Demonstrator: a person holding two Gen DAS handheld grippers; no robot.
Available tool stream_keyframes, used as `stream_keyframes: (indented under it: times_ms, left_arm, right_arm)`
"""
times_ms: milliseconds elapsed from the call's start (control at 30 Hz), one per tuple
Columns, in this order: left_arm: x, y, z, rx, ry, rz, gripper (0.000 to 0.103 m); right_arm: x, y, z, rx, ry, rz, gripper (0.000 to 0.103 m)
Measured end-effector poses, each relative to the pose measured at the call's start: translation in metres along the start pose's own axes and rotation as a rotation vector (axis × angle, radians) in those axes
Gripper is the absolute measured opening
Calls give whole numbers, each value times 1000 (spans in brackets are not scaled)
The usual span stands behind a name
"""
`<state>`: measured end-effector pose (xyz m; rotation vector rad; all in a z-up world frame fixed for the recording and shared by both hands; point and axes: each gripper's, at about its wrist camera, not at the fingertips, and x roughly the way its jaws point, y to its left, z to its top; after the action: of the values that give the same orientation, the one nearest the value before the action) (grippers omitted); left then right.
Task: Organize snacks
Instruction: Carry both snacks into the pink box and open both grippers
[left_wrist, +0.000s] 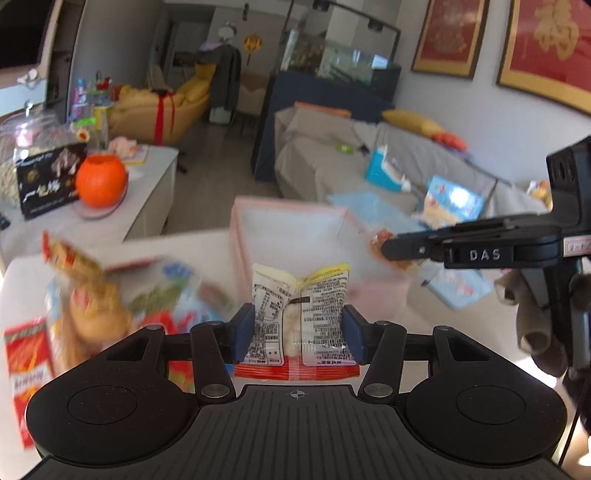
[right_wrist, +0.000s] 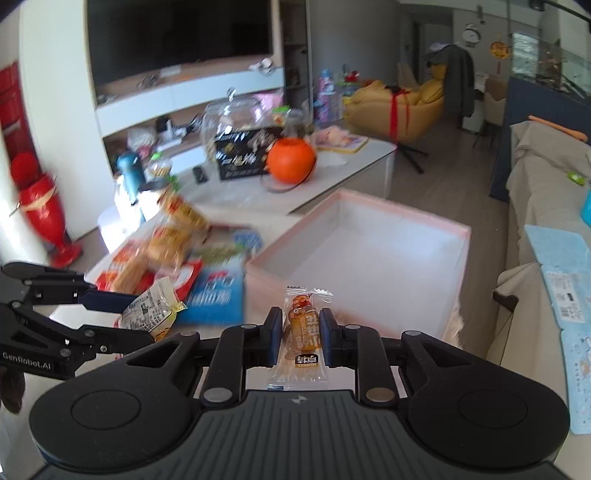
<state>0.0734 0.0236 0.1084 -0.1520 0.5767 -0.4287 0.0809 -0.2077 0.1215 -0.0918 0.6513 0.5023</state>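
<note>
Left wrist view shows the left gripper (left_wrist: 299, 328) closed on a clear snack packet (left_wrist: 301, 317) with black print and a yellow corner; both blue pads (left_wrist: 243, 330) press on its 2 sides, and the packet is lifted above the table (left_wrist: 184, 243). Just behind it, farther away, stands the pink box (left_wrist: 291, 225) with white inside walls. To the left lies a blurred pile of snack bags (left_wrist: 88, 302), red, orange and blue. At the right, the right gripper (left_wrist: 391, 249) comes in from the side, with something orange at its tip. Right wrist view shows this gripper (right_wrist: 298, 332) closed tight on a small orange snack packet (right_wrist: 301, 332), which stands upright between the pads, near the front wall of the pink box (right_wrist: 369, 236). At the left of this view the left gripper (right_wrist: 140, 317) holds its printed packet (right_wrist: 153, 308) in front of the pile (right_wrist: 166, 251). On the far table sits an orange round container (right_wrist: 291, 159) beside a black box (right_wrist: 243, 153).
</note>
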Motion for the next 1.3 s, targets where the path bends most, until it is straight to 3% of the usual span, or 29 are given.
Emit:
stream_keyframes:
  times_ms: [67, 100, 133, 200, 300, 433, 533, 700, 833, 933, 1000, 1133, 1300]
  left_arm:
    - [34, 8, 34, -77, -12, -41, 57]
    - [58, 14, 47, -112, 10, -61, 57]
    - [78, 17, 54, -134, 28, -63, 57]
    - [104, 20, 58, -118, 59, -18, 56]
    - [103, 21, 49, -68, 44, -31, 56]
    - [104, 33, 37, -97, 96, -159, 56]
    - [96, 27, 34, -38, 16, -69, 55]
    - [63, 48, 32, -108, -57, 23, 55]
    - [65, 70, 27, -128, -8, 99, 55]
    - [93, 84, 32, -160, 63, 78, 55]
    - [115, 88, 35, -127, 83, 135, 53]
    - [155, 100, 23, -42, 165, 219, 20]
    - [139, 89, 0, 126, 190, 163, 21]
  right_arm:
    - [2, -21, 35, 74, -31, -40, 23]
    - [5, -30, 48, 109, -35, -60, 30]
    - [9, -38, 57, 137, -43, -88, 43]
    - [17, -49, 63, 170, -46, -170, 59]
    - [20, -52, 41, 167, -5, -175, 60]
    - [31, -42, 3, 97, 50, -175, 64]
    - [46, -33, -5, 66, 78, -175, 64]
    - [47, -20, -10, 76, 82, -121, 64]
    - [49, -5, -11, 32, 84, -107, 65]
    - [56, 7, -7, 36, 92, -87, 65]
    - [54, 17, -8, 30, 83, -62, 65]
    - [45, 31, -20, -2, 89, -31, 66]
    - [50, 38, -45, -37, 141, -10, 66]
